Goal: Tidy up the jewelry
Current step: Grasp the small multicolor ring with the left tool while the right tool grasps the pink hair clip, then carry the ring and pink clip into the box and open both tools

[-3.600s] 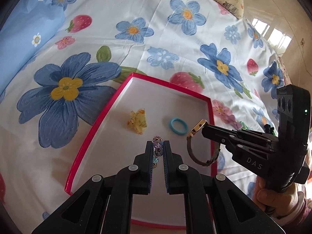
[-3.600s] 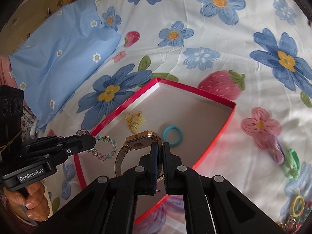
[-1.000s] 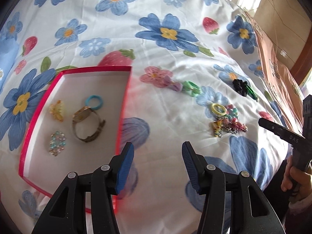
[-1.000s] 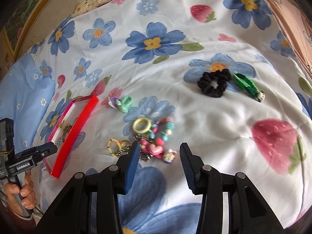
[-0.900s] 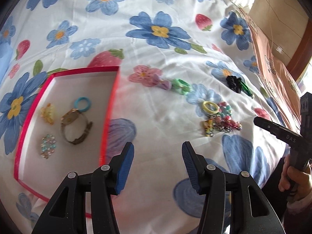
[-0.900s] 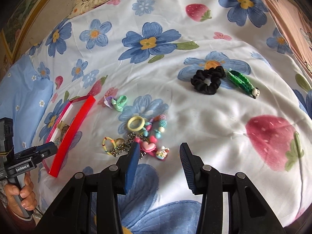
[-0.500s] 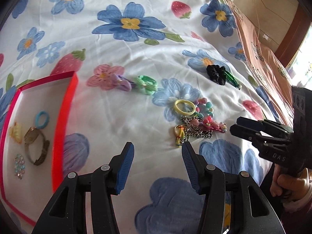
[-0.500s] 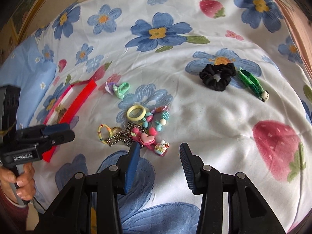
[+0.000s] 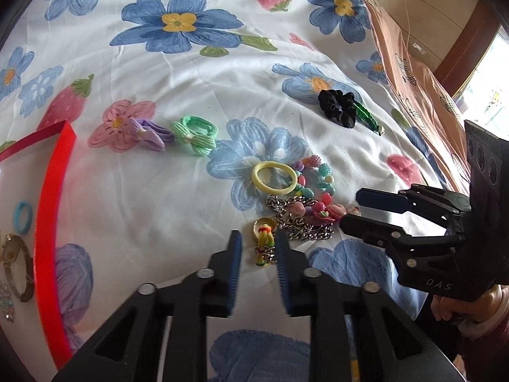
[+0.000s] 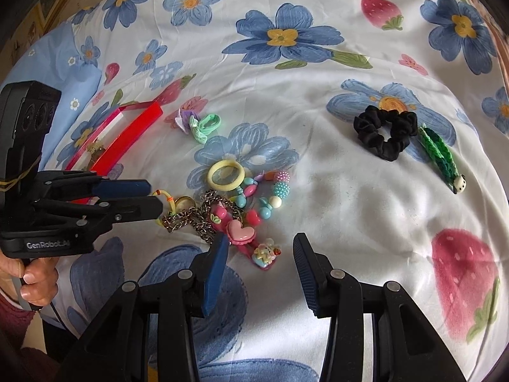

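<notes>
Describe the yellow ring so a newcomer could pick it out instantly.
On the floral bedsheet, find the tangled heap of beads and silver chain near the middle. The yellow ring lies at the heap's far edge, on a pale blue printed flower. It is the only plain, smooth pale-yellow hoop; its neighbours are beaded or linked.

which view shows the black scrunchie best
The right wrist view: the black scrunchie lies large and whole, touching the green clip. The left wrist view shows it smaller and farther off.

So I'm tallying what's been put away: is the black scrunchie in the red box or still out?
Out. The black scrunchie lies on the floral bedsheet beside a green hair clip, far from the red box.
</notes>
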`<state>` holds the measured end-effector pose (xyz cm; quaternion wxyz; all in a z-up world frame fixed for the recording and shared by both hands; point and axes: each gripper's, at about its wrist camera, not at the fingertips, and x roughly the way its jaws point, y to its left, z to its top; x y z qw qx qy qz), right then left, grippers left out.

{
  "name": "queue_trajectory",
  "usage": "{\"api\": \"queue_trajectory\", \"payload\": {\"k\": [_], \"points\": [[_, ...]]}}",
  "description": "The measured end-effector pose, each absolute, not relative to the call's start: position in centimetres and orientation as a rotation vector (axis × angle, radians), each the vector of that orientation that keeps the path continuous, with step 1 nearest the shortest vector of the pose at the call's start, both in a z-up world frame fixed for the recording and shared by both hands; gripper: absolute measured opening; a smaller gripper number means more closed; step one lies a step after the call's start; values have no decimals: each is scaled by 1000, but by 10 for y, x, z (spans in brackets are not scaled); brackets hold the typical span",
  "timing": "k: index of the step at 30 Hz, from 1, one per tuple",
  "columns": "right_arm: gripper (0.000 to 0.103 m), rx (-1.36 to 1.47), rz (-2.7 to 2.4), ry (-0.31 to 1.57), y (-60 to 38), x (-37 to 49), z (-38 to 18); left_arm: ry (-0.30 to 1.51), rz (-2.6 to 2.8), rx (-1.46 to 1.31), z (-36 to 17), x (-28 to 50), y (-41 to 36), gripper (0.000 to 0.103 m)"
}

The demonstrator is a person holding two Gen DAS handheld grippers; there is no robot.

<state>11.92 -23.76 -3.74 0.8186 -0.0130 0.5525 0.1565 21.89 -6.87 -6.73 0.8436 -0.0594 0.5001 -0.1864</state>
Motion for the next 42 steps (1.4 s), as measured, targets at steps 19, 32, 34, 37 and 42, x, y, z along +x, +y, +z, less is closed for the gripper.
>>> {"api": "queue_trajectory", "payload": {"k": [19, 32, 34, 37, 42], "points": [[10, 39, 343, 1164, -231, 107, -32, 945, -330, -216, -33, 160, -10, 3], [10, 100, 446, 1118, -187, 97, -11, 916, -220, -320, -25, 109, 49, 3], [10, 98, 471, 1118, -176, 96, -11, 908, -200, -335, -23, 102, 60, 3], [10, 94, 505, 1119, -160, 96, -10, 898, -169, -353, -20, 91, 77, 3], [10, 74, 562, 1118, -132, 97, -8, 886, -112, -381, -19, 74, 105, 3]]}}
